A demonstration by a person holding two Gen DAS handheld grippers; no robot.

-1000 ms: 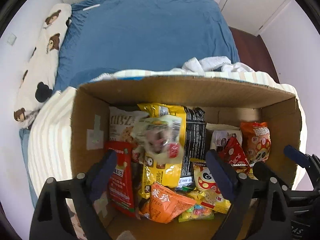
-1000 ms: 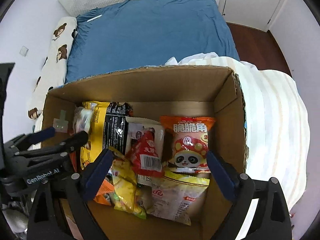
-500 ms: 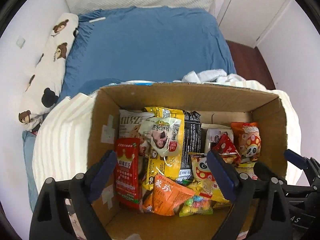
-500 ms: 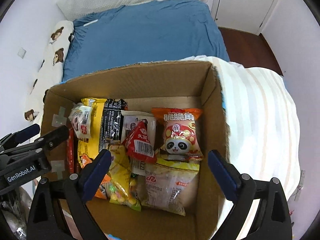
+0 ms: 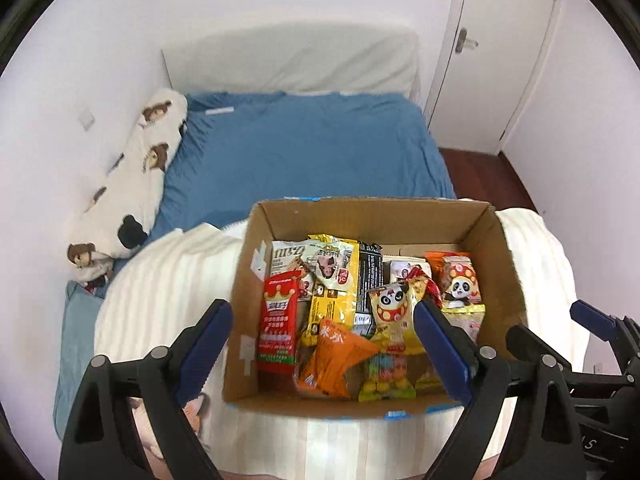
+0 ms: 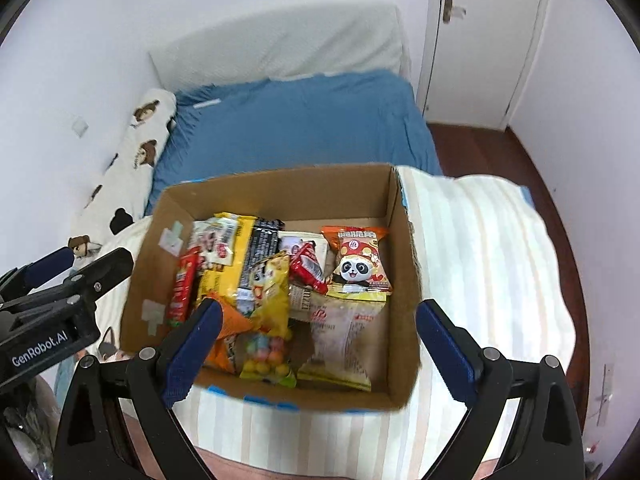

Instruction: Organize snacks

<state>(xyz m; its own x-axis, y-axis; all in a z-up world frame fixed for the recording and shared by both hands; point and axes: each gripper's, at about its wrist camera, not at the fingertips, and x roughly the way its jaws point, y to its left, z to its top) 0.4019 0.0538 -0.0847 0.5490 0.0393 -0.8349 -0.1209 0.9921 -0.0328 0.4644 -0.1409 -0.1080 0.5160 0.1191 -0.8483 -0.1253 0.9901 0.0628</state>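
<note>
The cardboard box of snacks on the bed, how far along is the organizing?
Done: the snack packets sit inside the cardboard box, roughly in rows, such as the red packet at the left wall and the panda bag at the right. In hand: nothing; the left gripper and right gripper are both open and empty above the box. Left: no loose snacks are visible outside it.

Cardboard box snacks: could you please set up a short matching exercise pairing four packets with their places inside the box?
Things:
1. red crown packet
2. orange panda packet
3. colourful candy-ball bag
4. black packet

Places:
A. near wall, middle
B. along the left wall
C. far right, upright
D. centre, leaning toward the far wall

Pairs: 1-B, 2-C, 3-A, 4-D
</note>
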